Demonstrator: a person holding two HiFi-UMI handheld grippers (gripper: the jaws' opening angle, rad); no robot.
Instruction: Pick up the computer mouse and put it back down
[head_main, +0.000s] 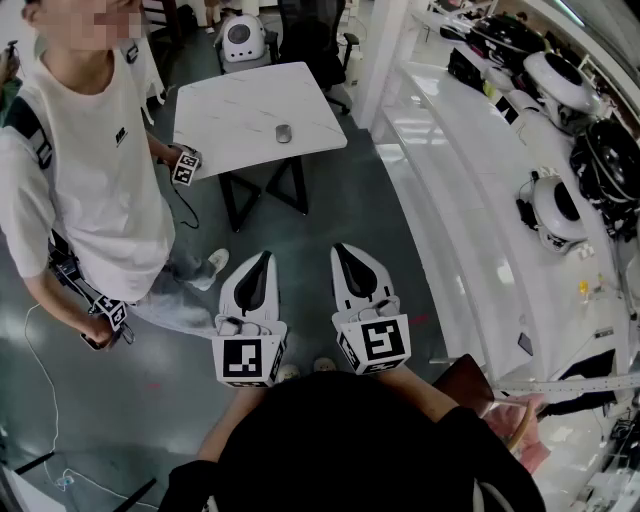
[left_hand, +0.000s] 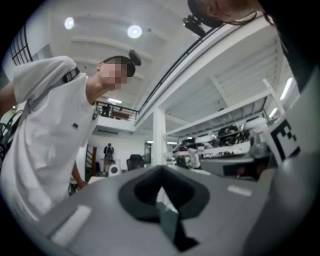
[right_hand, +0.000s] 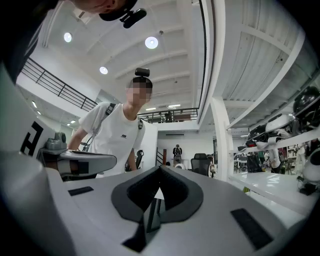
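The grey computer mouse lies on the small white marble table at the top middle of the head view, nothing touching it. Both my grippers are far from it, held close to my body over the dark floor and pointing toward the table. My left gripper is shut, its jaws meeting at a point with nothing between them. My right gripper is shut and empty as well. In the left gripper view the left gripper shows closed jaws; the right gripper view shows the right gripper the same. Neither gripper view shows the mouse.
A person in a white T-shirt stands at the left beside the table, with marker cubes at the hands. A long white bench with white helmet-like devices runs along the right. An office chair stands behind the table.
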